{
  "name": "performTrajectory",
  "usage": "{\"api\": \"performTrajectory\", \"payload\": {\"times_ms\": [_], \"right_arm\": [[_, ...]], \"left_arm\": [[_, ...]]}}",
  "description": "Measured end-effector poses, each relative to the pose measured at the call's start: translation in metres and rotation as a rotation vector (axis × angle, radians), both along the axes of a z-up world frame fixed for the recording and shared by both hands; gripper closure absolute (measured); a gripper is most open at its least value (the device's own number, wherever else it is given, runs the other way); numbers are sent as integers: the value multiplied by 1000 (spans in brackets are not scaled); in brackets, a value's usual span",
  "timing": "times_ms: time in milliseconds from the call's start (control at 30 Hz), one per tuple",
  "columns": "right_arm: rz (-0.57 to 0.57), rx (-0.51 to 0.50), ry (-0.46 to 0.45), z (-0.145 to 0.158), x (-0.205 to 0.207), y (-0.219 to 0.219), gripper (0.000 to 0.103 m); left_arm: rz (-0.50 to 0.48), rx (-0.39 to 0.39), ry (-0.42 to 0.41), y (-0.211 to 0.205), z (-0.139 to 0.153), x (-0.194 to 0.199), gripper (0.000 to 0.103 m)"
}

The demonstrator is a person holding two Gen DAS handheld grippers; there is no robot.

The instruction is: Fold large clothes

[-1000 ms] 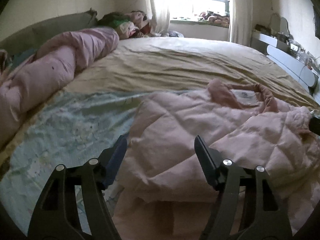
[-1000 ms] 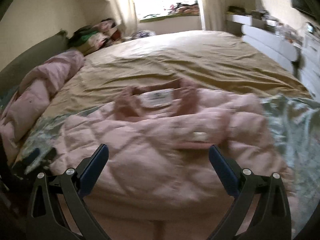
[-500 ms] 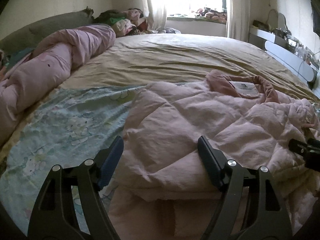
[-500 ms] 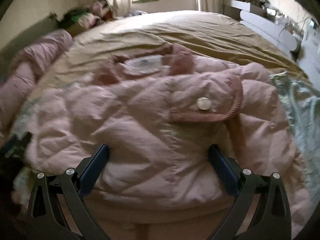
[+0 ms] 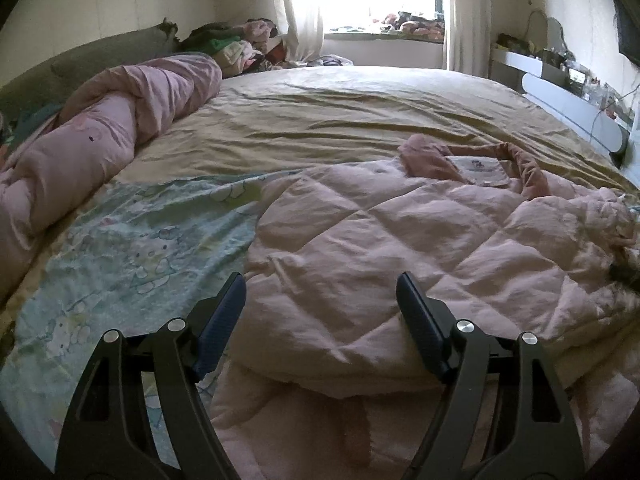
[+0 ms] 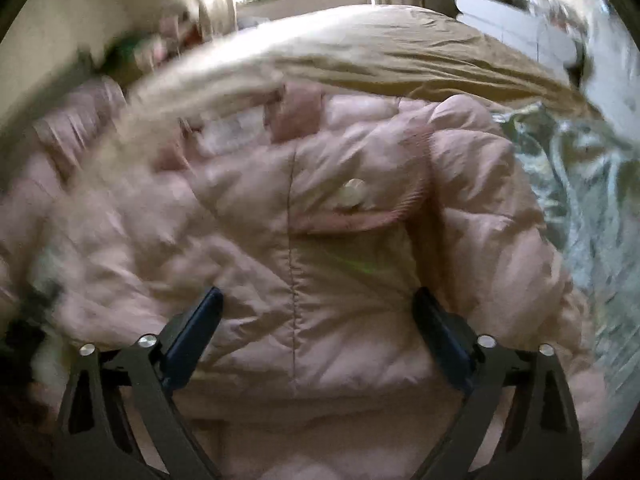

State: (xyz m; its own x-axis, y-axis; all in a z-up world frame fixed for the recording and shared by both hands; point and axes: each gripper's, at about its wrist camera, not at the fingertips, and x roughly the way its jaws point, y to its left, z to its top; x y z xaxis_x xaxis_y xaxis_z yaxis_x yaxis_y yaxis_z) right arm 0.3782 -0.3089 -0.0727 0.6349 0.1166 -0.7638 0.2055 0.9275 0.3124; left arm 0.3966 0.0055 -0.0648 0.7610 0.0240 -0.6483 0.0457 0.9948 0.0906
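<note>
A pale pink quilted down jacket [image 5: 400, 248] lies on the bed, its darker collar with a white label [image 5: 480, 168] at the far end. My left gripper [image 5: 320, 292] is open and empty, its fingers astride the jacket's near left part. In the right wrist view the jacket [image 6: 320, 260] fills the frame, a pocket flap with a round snap [image 6: 352, 196] showing. My right gripper [image 6: 318, 300] is open and empty, close over the jacket's right front. That view is blurred by motion.
The bed has a tan sheet [image 5: 360, 112] and a light blue cartoon-print sheet [image 5: 140, 248] at the near left. A rolled pink duvet [image 5: 100, 144] lies along the left. Clothes are piled at the far corner [image 5: 240, 44]. White furniture [image 5: 568, 96] stands right.
My right gripper has moved forward and down, close to the jacket, and swung a little. My left gripper has risen slightly and shifted little. Both stay open.
</note>
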Motion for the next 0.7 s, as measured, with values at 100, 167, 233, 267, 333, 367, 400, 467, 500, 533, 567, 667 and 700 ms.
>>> {"api": "performTrajectory", "payload": {"times_ms": [100,167,233,267,333,367,400,467,500,533,567,667,700], "right_arm": [[-87,144,-68,12,-22,-37,8],[-89,243,-53,5,-24,-55,8],[-111,313,-20,-8,-25,-68,8],[-121,339,-15,-13,-26,-73,8],[-139,388,-12,-24,-29,-78,8],[-131,391,0,-28,-26,-75,7],[-116,385,10,-28,-23,-71,7],[-86,335,2,-17,-22,-58,8],[-59,343,-19,-9,-22,-52,8],[-47,368,-32,-3,-23,-48,8],[-31,381,-48,3,-24,-45,8],[-20,392,-26,5,-15,-39,10],[-33,411,-4,0,-11,-42,10]], "left_arm": [[-10,6,-10,-1,4,-2,33],[-9,2,-11,-1,6,-2,33],[-11,3,-10,-1,6,-2,33],[-10,3,-8,-2,6,-2,33],[-17,0,-8,-3,7,-2,33],[-20,4,-10,-4,8,-2,33],[-23,10,-11,-6,8,-3,33],[-24,15,-9,-9,7,-2,33],[-23,16,-8,-9,7,-1,33],[-21,14,-7,-9,7,-1,33],[-21,13,-8,-9,7,-2,33],[-16,10,-5,-8,8,-1,33],[-14,7,-5,-7,8,-1,33]]}}
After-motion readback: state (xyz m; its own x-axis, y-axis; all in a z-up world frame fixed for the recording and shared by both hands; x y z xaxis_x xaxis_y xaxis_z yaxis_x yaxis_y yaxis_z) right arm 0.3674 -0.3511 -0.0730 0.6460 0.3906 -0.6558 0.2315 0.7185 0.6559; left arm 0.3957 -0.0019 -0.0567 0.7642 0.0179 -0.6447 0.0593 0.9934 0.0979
